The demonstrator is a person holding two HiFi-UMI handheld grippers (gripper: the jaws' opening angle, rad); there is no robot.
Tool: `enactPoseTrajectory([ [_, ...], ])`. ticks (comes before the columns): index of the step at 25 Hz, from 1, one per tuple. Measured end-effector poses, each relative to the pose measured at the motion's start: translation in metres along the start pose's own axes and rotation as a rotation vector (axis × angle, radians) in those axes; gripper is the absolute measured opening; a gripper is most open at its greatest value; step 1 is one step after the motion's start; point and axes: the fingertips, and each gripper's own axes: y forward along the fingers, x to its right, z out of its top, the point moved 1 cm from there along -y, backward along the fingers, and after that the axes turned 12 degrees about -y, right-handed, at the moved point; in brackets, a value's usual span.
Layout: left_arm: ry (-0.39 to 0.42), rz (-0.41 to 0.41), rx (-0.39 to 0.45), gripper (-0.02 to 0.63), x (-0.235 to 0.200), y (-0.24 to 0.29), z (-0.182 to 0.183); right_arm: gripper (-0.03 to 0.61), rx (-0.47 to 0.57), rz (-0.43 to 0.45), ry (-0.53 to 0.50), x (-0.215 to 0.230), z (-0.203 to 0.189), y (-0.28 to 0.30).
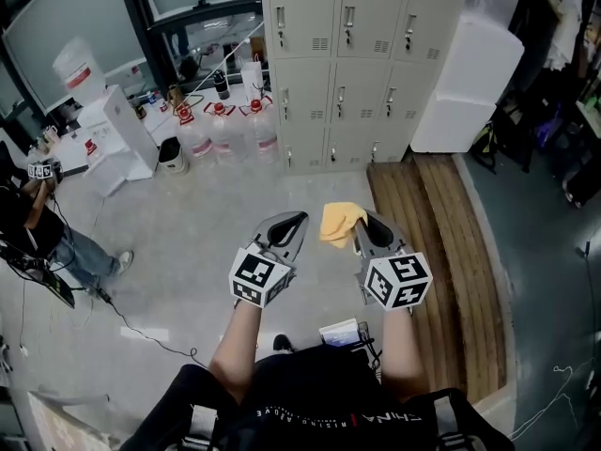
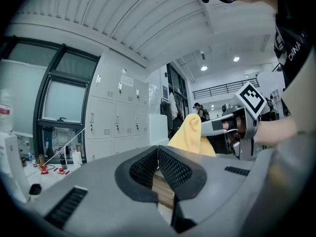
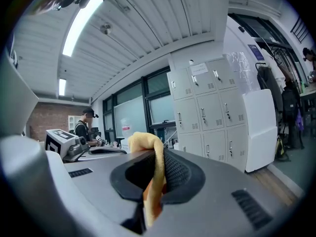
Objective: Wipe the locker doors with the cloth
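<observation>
Cloth (image 1: 336, 222), likely soft and light, pinched at a fold by right gripper (image 1: 364, 225); left gripper (image 1: 287, 224) closed, empty; lockers (image 1: 347, 64) at 12 o'clock.

Bright ceiling tube (image 3: 81, 16), fisheye-warped dark edges, foreground perhaps soft.

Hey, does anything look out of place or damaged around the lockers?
Nothing stands out. The locker doors all look shut and straight, and the yellow cloth is pinched in the right gripper. Water jugs crowd the floor beside them.
</observation>
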Motion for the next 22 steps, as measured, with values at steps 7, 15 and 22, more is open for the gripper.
enactPoseTrajectory([
  [7,0.023,0.002,-0.031,0.02,0.009,0.011,-0.007,0.051,-0.006,0.006,-0.004,0.008,-0.007,-0.003],
  [15,0.034,0.026,-0.047,0.02,0.018,0.032,-0.012,0.051,-0.007,0.021,0.005,0.035,-0.013,-0.007],
  [22,0.035,0.075,-0.041,0.02,0.03,0.06,-0.014,0.051,-0.003,0.035,0.008,0.073,-0.021,-0.013],
])
